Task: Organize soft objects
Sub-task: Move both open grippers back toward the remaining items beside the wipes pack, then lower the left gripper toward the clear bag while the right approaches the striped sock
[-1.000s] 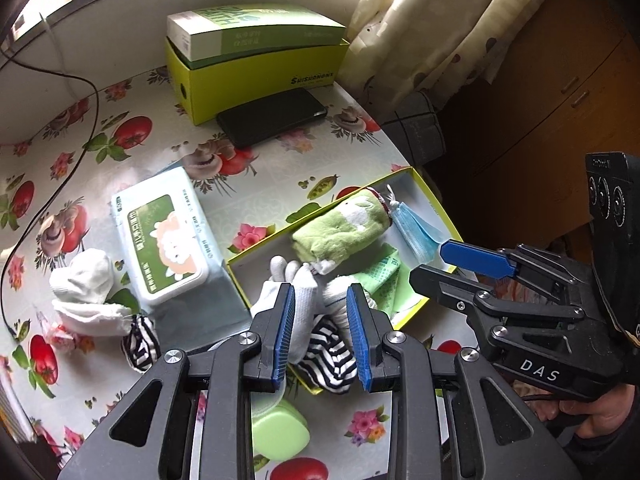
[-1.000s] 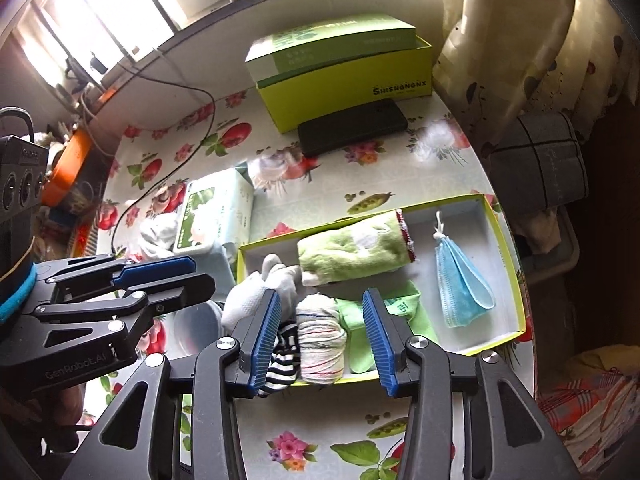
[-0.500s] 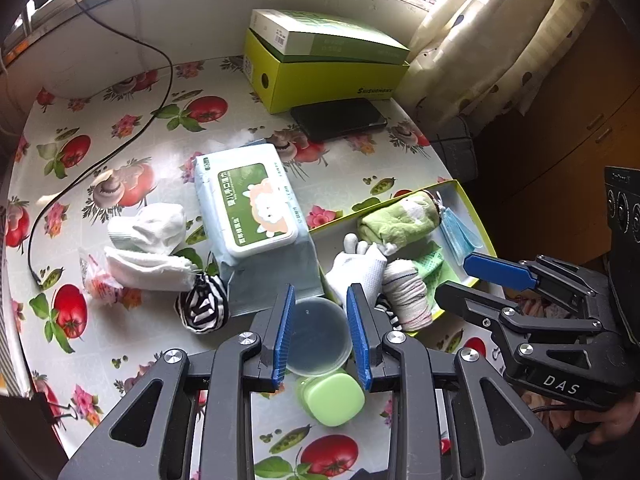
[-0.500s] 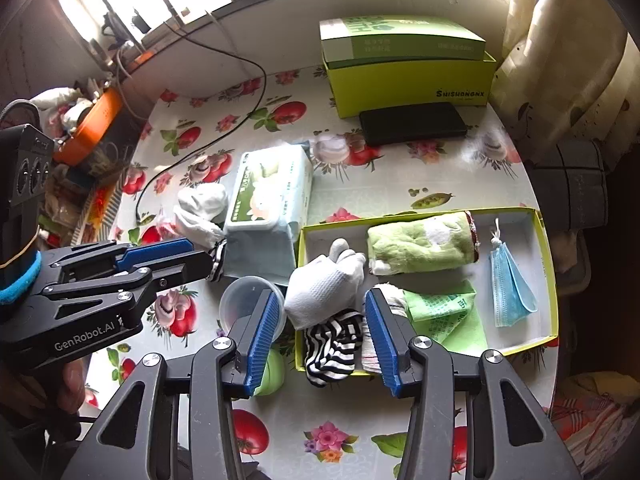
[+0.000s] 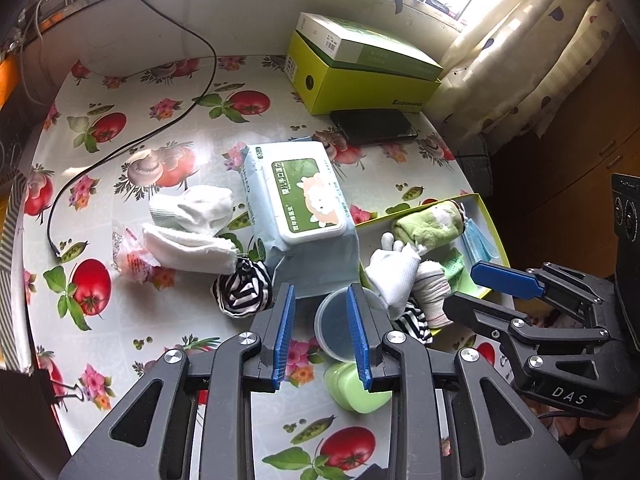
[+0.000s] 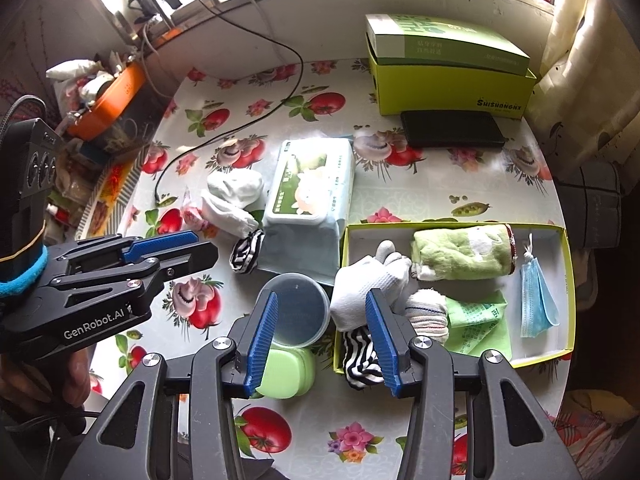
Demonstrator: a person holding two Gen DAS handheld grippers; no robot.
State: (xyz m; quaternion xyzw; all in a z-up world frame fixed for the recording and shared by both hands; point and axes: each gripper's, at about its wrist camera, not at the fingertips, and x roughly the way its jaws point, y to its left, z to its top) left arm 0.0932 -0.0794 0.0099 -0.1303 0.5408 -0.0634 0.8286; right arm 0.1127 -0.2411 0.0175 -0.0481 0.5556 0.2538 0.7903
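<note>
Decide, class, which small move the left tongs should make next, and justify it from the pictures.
Probably carry the left tongs, open and empty, toward the striped sock outside the yellow tray. Its apparent mate already hangs over the tray's rim, and the sock lies close by.

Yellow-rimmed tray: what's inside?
Tray holds a rolled green towel, blue face mask, green packet, white glove, a pale rolled sock and a striped sock overhanging the rim; anything beneath them is hidden.

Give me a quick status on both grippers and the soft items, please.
Left gripper and right gripper open, empty. Striped sock and white socks outside yellow tray. Wipes pack between them and tray.
</note>
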